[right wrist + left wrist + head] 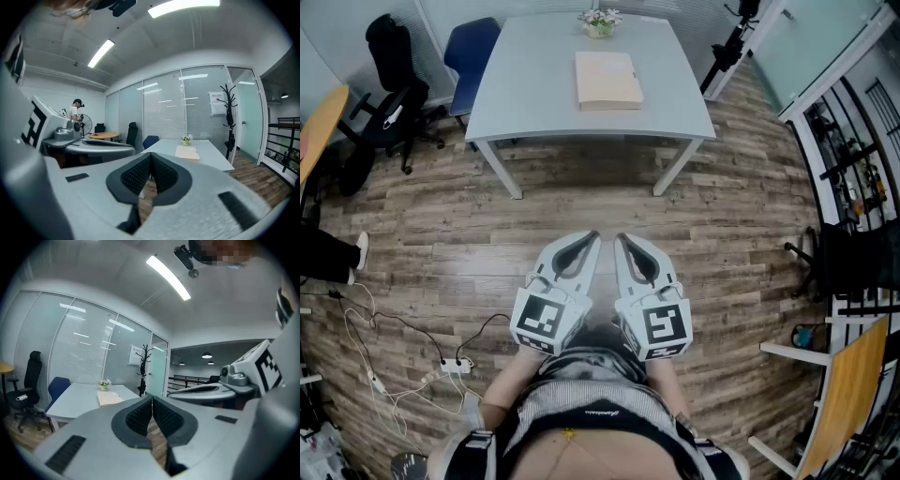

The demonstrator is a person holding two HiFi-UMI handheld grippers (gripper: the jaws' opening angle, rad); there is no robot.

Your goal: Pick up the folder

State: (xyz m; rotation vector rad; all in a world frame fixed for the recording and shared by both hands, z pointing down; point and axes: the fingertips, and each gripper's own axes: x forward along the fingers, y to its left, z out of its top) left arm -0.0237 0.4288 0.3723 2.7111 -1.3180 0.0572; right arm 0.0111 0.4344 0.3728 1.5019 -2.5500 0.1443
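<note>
Reaching looks like the risk: the folder [607, 80] lies flat toward the desk's [534, 84] far edge, just before a flower pot [599, 22]. The left gripper [589, 240] and right gripper [625, 242] hang well short of the desk, both pinched closed and empty. Arriving closed could shove the folder into the pot.
</note>
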